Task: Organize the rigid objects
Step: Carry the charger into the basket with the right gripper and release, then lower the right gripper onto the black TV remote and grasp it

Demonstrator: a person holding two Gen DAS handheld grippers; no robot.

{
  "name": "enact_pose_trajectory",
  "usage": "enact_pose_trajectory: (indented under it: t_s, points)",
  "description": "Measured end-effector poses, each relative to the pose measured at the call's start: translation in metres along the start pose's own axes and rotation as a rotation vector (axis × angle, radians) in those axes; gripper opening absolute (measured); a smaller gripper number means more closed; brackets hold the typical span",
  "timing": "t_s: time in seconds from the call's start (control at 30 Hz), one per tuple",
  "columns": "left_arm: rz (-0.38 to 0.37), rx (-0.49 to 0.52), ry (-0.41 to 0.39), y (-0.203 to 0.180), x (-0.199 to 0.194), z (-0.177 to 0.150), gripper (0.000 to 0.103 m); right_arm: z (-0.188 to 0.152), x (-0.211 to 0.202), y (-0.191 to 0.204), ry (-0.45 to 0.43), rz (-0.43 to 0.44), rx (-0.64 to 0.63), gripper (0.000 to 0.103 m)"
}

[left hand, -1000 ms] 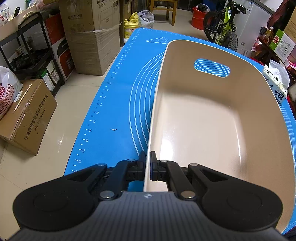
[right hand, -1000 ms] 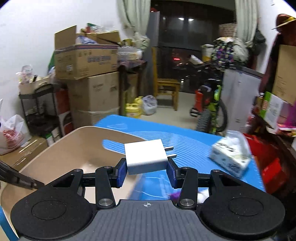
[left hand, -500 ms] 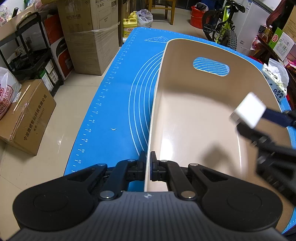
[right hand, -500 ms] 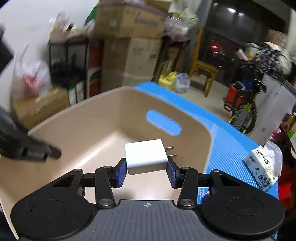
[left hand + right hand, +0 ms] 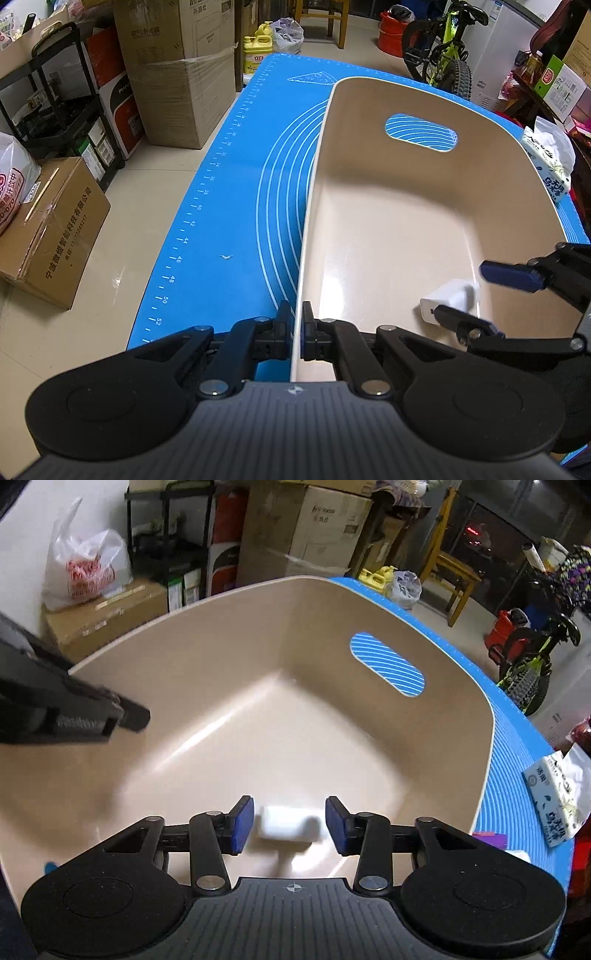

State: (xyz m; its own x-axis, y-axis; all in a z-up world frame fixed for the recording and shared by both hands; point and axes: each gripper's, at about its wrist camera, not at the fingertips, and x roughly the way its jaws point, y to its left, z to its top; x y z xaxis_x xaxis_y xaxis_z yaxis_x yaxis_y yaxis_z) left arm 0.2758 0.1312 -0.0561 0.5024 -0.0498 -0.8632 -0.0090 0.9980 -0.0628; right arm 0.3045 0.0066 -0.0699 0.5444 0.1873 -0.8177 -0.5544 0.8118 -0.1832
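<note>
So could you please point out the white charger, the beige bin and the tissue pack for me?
white charger (image 5: pixel 288 822), right wrist view, on its blurred top face.
beige bin (image 5: pixel 424 236), left wrist view, on its bare inner floor.
tissue pack (image 5: pixel 554 797), right wrist view, on its printed side.

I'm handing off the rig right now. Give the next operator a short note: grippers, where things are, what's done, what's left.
Left gripper: shut on the near-left rim of the beige bin, steadying it.
Right gripper: open inside the bin, holding nothing.
White charger: blurred between the open fingers, inside the bin.
Done: charger delivered.
Left: withdraw the right gripper; a purple item lies on the blue mat beside the bin.
</note>
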Motion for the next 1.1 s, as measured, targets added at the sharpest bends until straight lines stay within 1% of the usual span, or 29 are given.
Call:
enact_pose_trajectory:
  t_s: [0.07, 0.1, 0.2, 0.27, 0.43, 0.53, 0.63, 0.7, 0.77, 0.9, 0.97, 1.1]
  points:
    - [0.0, 0.0, 0.0, 0.0, 0.0, 0.0, 0.006, 0.0, -0.003, -0.002, -0.018, -0.005, 0.016, 0.068]
    - [0.0, 0.0, 0.0, 0.0, 0.0, 0.0, 0.006, -0.001, -0.006, -0.004, -0.03, -0.003, 0.026, 0.069]
    - [-0.001, 0.002, 0.0, 0.0, 0.0, 0.0, 0.006, -0.004, -0.018, -0.016, -0.076, -0.008, 0.08, 0.07]
    - [0.001, 0.006, -0.001, -0.001, 0.0, 0.0, 0.006, -0.008, -0.028, -0.028, -0.107, 0.003, 0.127, 0.07]
    - [0.001, 0.007, 0.0, -0.001, 0.0, -0.001, 0.006, -0.02, -0.06, -0.064, -0.206, -0.015, 0.238, 0.07]
    - [0.008, 0.011, 0.0, -0.001, 0.001, -0.001, 0.006, -0.033, -0.08, -0.089, -0.275, -0.042, 0.3, 0.07]
    - [0.014, 0.02, 0.003, -0.002, 0.001, -0.001, 0.006, -0.05, -0.095, -0.11, -0.309, -0.092, 0.34, 0.073]
    - [0.013, 0.023, 0.006, -0.002, 0.001, -0.001, 0.006, -0.063, -0.099, -0.125, -0.307, -0.141, 0.355, 0.079]
    - [0.01, 0.019, 0.007, -0.001, 0.001, -0.001, 0.006, -0.076, -0.098, -0.136, -0.281, -0.183, 0.372, 0.079]
    - [0.019, 0.028, 0.009, -0.003, 0.0, -0.001, 0.006, -0.101, -0.08, -0.155, -0.196, -0.235, 0.392, 0.081]
    - [0.02, 0.029, 0.01, -0.003, 0.001, -0.001, 0.006, -0.11, -0.067, -0.161, -0.155, -0.242, 0.4, 0.081]
    - [0.024, 0.028, 0.012, -0.004, 0.001, 0.0, 0.006, -0.125, -0.045, -0.166, -0.084, -0.216, 0.459, 0.081]
